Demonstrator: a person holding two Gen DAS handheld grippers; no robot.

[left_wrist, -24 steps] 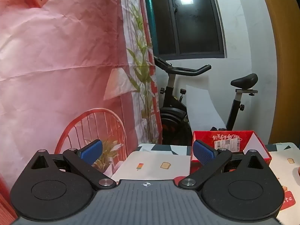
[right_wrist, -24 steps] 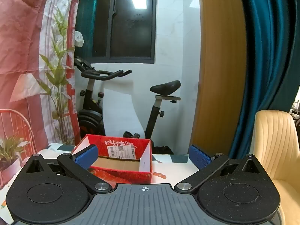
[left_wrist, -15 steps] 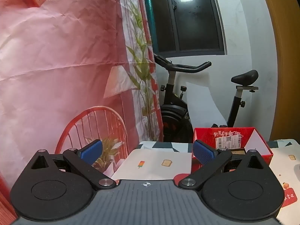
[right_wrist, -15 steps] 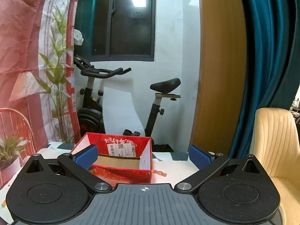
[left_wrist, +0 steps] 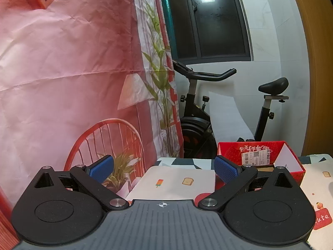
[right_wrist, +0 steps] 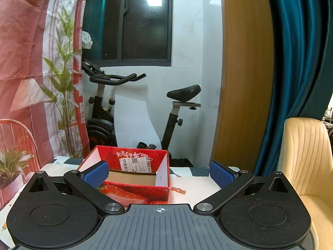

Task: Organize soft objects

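Behind the patterned tablecloth (right_wrist: 195, 184) stand an exercise bike (right_wrist: 108, 112) and a dark window; on it a red box (right_wrist: 133, 179) sits open-topped and looks empty, likely the bin. Left gripper (left_wrist: 163, 167) and right gripper (right_wrist: 159, 174) hover, jaws wide apart, holding nothing; no soft objects are in view

Ahead of my left jaws the tabletop (left_wrist: 177, 187) wears a pale cloth printed with toast and an ice lolly. A red box (right_wrist: 133, 179) sits on it, open-topped, between and beyond my right jaws.
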